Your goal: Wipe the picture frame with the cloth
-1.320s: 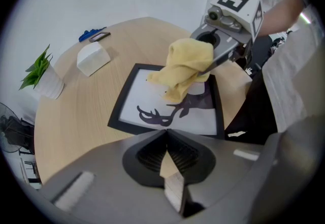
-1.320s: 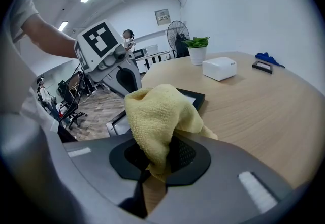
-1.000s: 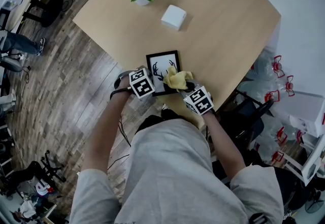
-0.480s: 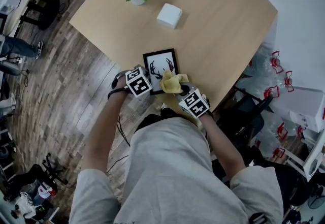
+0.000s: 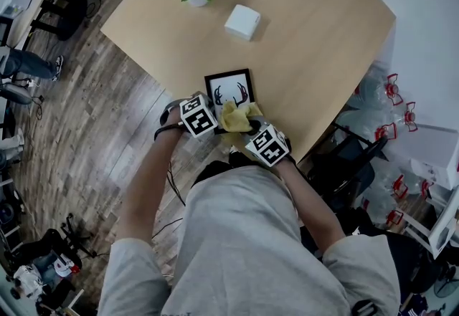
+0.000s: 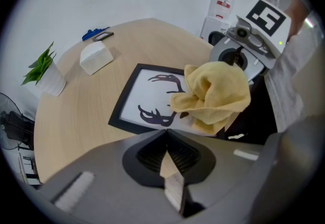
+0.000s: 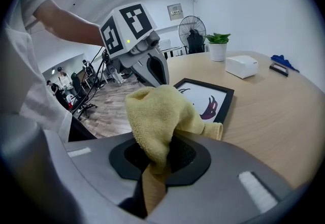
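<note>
Cloth (image 7: 157,111) in right gripper (image 7: 154,174), over picture frame (image 5: 229,91).

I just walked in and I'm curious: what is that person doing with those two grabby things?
A person is wiping a black-framed antler picture lying on the light wooden table. The right gripper pinches a crumpled yellow cloth over the picture's near right corner. The left gripper, jaws together, sits at the frame's near edge.

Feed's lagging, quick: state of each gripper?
Left gripper: closed, empty, tips at the black-framed antler picture.
Right gripper: closed on the yellow terry cloth.
</note>
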